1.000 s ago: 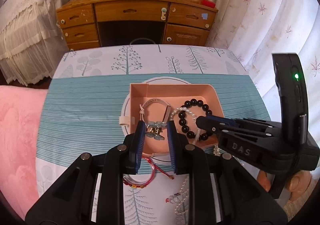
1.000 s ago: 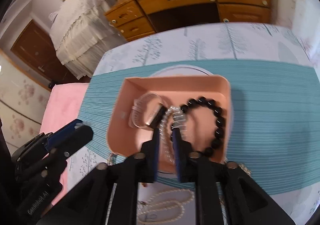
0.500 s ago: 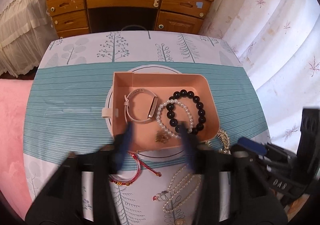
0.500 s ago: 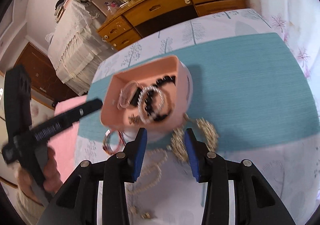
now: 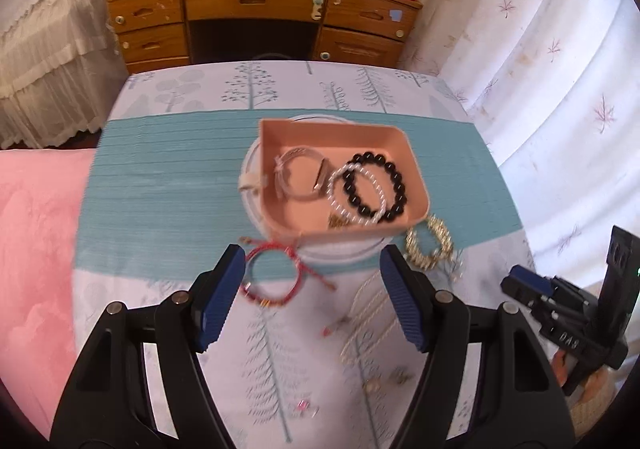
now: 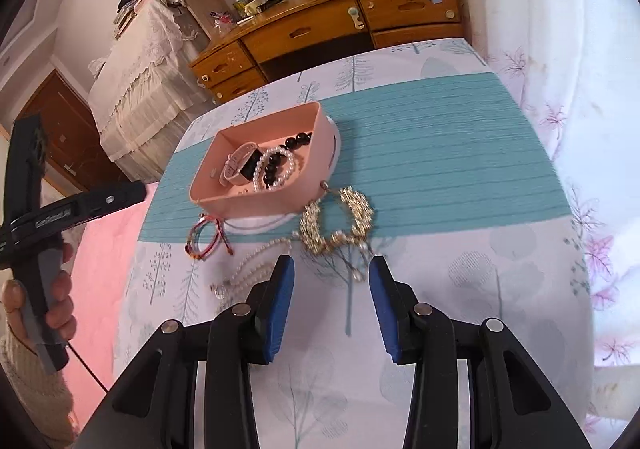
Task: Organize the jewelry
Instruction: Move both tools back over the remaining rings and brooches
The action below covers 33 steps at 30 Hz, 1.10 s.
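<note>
- The pink tray (image 6: 256, 205) sits on a white round base at the near edge of the teal table runner (image 6: 440, 153). It holds a pale strap watch (image 5: 298, 177), a black bead bracelet (image 5: 394, 185), a white pearl bracelet (image 5: 354, 193) lying across the beads, and a small gold piece (image 5: 338, 222) at the near wall.
- Outside the tray lie the pieces not yet sorted: a red cord bracelet (image 6: 206, 237) just off its near left corner, a gold chain necklace (image 6: 336, 221) touching the base on the right, and a pearl necklace (image 6: 250, 269) nearer the person, on the tree-print cloth (image 6: 480, 273).
- The right gripper (image 6: 330, 301) hangs above the cloth, jaws spread and empty, lined up just short of the gold chain, which looks like its likely next pick.
- The left gripper (image 5: 312, 297) is likewise spread wide and empty, the red bracelet just inside its left finger.
- The heaped chain looks apt to snag or trail if pinched at one link.
</note>
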Available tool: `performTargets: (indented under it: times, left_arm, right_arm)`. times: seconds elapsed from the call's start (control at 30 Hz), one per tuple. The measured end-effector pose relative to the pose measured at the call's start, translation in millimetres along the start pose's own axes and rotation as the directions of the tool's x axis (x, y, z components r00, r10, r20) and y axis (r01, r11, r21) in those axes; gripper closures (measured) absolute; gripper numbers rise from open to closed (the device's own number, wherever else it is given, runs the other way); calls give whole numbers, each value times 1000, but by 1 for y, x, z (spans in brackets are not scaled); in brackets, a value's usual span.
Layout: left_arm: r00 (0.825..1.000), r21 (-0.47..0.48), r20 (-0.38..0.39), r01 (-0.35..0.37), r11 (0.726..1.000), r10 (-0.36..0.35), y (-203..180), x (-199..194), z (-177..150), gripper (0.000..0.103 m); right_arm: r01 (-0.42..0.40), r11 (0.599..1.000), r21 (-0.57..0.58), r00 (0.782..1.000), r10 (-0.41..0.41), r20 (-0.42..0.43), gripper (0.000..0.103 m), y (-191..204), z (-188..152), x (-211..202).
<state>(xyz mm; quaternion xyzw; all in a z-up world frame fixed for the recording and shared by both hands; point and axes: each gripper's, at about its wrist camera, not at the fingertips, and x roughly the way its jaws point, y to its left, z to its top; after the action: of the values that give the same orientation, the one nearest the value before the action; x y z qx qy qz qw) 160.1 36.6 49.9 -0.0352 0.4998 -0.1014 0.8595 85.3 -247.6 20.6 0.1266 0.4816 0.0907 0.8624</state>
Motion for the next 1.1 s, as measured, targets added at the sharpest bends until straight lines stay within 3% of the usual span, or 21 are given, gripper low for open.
performTargets:
  times: [0.3,0.43,0.6,0.97,1.1]
  left_arm:
    - [999,-73,46,-25,997,29,5,-42,-66,36]
    - [995,-125,96,-28,992,40,5,-48,-95,36]
    - [991,-141,104,-67,988,82,5,-44,-128,36]
    - [991,-122,1,-136,983,137,14,-17,-181,36]
    - [996,-121,-26,-89,989,87,13,-5,-185,36]
  right_arm:
    - [34,999,-26,999,-34,-22,64,0,-37,-11]
    - [33,998,-52,998,-35,-43,64,8,-52,-8]
    - [33,993,-115,997,-41,-69,64,26,-70,-3]
    - [5,967,-256,994,-32,-103,64,69,-96,12]
    - [0,956,-293,993,-34,-113,64,78,-98,18]
